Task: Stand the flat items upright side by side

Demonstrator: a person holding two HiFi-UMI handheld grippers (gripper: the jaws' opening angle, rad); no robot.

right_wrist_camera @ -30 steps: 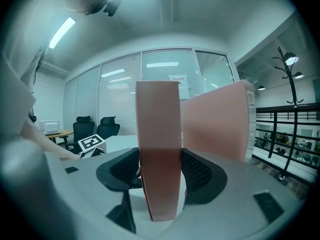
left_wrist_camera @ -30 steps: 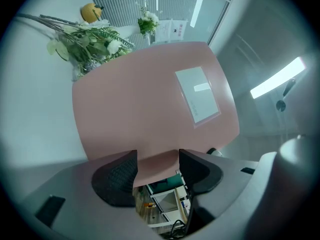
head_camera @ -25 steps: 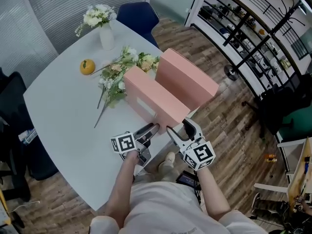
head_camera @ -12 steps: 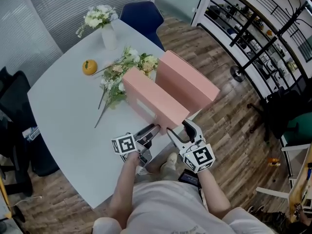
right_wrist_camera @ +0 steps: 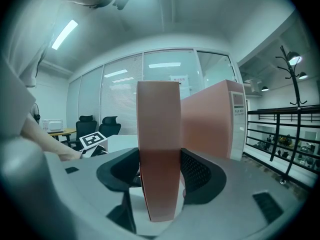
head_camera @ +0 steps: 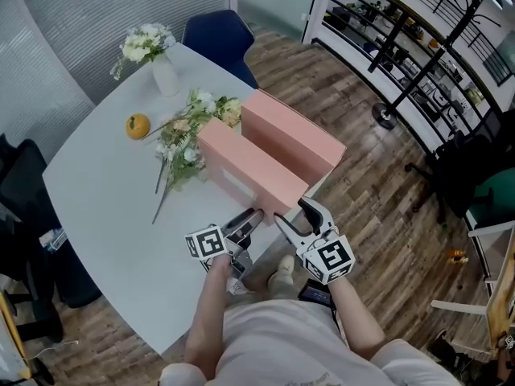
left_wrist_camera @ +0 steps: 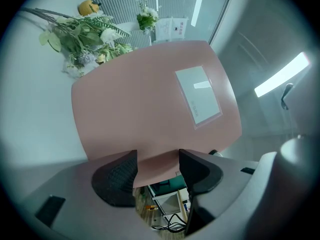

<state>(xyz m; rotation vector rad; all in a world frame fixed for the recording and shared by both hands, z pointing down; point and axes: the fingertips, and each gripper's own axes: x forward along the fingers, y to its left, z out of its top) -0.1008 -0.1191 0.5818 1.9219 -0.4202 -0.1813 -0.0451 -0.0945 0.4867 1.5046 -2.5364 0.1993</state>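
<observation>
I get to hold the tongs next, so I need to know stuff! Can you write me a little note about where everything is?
Left tongs: closed on the near end of the near pink box.
Right tongs: closed on that same end.
Things: both boxes stand upright side by side on the white table; nothing holds the far pink box.
Done: both look stood up.
Left: probably just let go gently and check the near one does not tip.
</observation>
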